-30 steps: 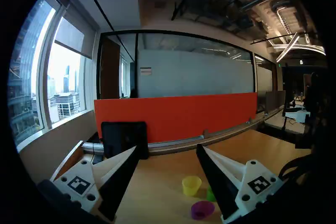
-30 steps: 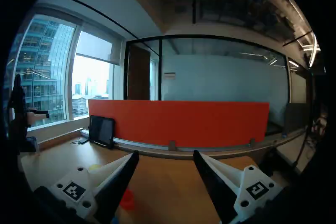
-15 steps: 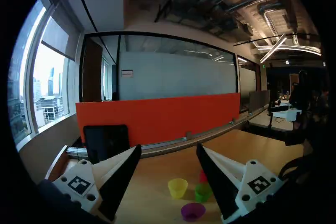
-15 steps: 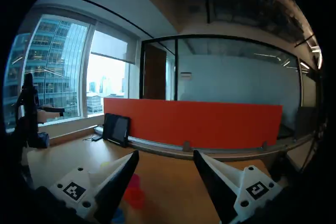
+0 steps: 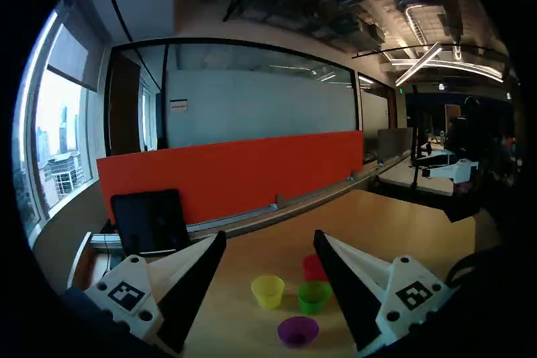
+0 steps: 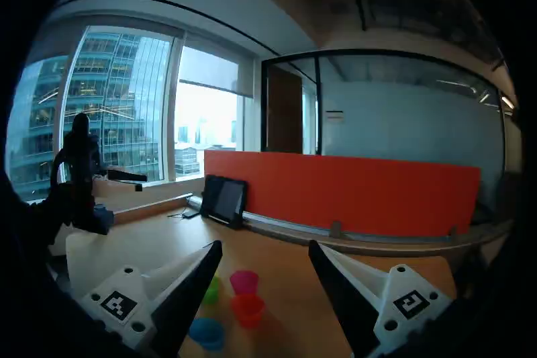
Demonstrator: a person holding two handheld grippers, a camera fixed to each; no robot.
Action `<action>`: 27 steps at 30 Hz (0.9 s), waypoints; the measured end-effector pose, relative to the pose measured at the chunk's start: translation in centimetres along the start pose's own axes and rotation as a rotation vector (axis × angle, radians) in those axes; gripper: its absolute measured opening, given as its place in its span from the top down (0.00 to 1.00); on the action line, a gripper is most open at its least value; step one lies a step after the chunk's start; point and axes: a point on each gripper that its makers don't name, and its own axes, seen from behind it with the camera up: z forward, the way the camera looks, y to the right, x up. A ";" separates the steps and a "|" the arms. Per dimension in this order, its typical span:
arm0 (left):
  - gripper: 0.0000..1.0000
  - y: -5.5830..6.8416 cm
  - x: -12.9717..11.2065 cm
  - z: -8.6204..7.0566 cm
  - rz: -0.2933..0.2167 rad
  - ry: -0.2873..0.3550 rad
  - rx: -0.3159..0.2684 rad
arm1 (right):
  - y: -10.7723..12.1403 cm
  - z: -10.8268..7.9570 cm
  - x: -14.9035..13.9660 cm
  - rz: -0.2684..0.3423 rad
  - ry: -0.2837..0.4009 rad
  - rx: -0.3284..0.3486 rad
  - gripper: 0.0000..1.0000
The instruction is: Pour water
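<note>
Several small plastic cups stand grouped on the wooden table. In the left gripper view I see a yellow cup, a green cup, a red cup behind it and a purple cup nearest. My left gripper is open above them, with nothing between its fingers. In the right gripper view a pink cup, a red cup, a blue cup and a green cup sit low between the fingers. My right gripper is open and holds nothing.
An orange divider with a rail runs along the table's far edge. A black tablet leans against it at the left. Windows are on the left. A dark silhouetted device stands at the far left of the right gripper view.
Both views have swung and dipped, bringing more cups into sight between the fingers. Both grippers have stayed open.
</note>
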 end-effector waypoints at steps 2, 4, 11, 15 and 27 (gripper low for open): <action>0.03 0.4 -0.4 0.3 0.002 -0.010 -0.019 | -0.5 0.1 -0.3 -0.006 -0.007 0.019 0.00; 0.03 0.7 -0.9 0.7 0.002 -0.023 -0.037 | -0.9 0.2 -0.7 -0.012 -0.016 0.035 0.00; 0.03 1.8 -3.0 2.1 0.027 -0.081 -0.091 | -2.4 0.7 -2.4 -0.046 -0.059 0.093 0.00; 0.03 2.4 -4.2 2.8 0.050 -0.118 -0.120 | -3.3 0.9 -3.4 -0.059 -0.088 0.130 0.00; 0.03 4.3 -8.0 4.7 0.083 -0.221 -0.205 | -4.6 1.1 -7.5 -0.095 -0.184 0.206 0.00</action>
